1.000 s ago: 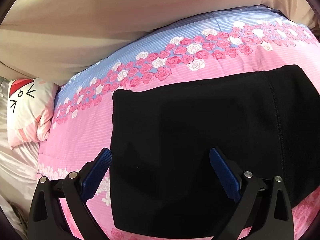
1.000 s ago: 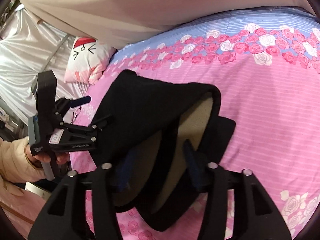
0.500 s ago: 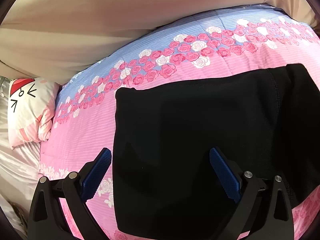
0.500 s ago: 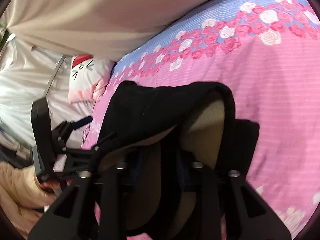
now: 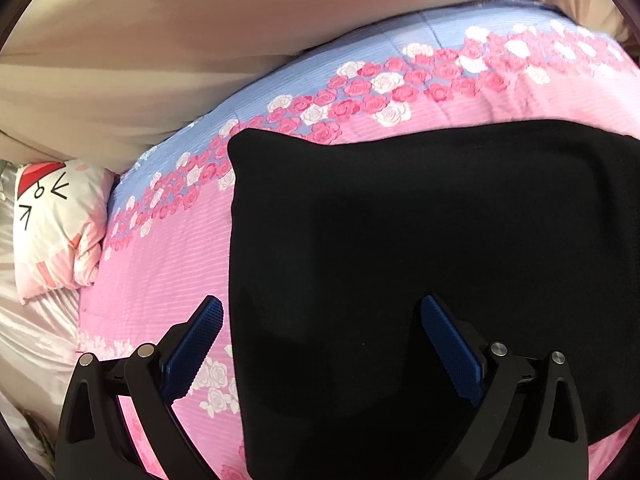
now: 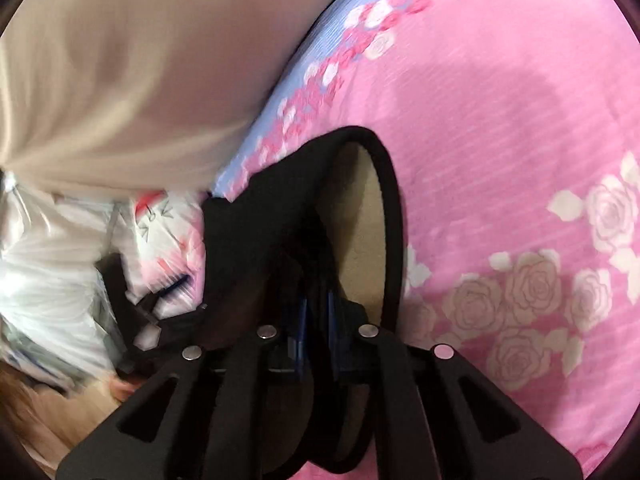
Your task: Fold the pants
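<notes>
Pink striped bedding printed with roses [image 5: 168, 264], with a pale blue band along its far side, is seen spread under both grippers, and a beige draped cloth [image 5: 200, 40] is seen beyond it. Black fabric pants [image 5: 420, 248] are laid on this bedding, directly ahead of and beneath the left gripper [image 5: 322, 324]. In the left wrist view that gripper's blue ribbed pads [image 5: 196, 344] are held wide apart, with nothing pressed between them; one pad is over the pink bedding just beside the garment's edge, the other over the black cloth. To the far left of it a white and pink cushion with a drawn cat face [image 5: 56, 232] is shown.

What the left view does not show is given by the right wrist view, which is blurred: a raised fold of the pants [image 6: 280, 216], with a tan inner lining [image 6: 360, 240] turned outward, is drawn up immediately in front of the right gripper [image 6: 316, 312]. The right jaws have just been closing and are now nearly together, apparently pinched on a layer of the black cloth, though the contact itself is dark and hard to make out. To the left of that gripper, the left gripper [image 6: 176, 284] is seen beside the garment's edge, with part of a hand [image 6: 120, 390] below it.
</notes>
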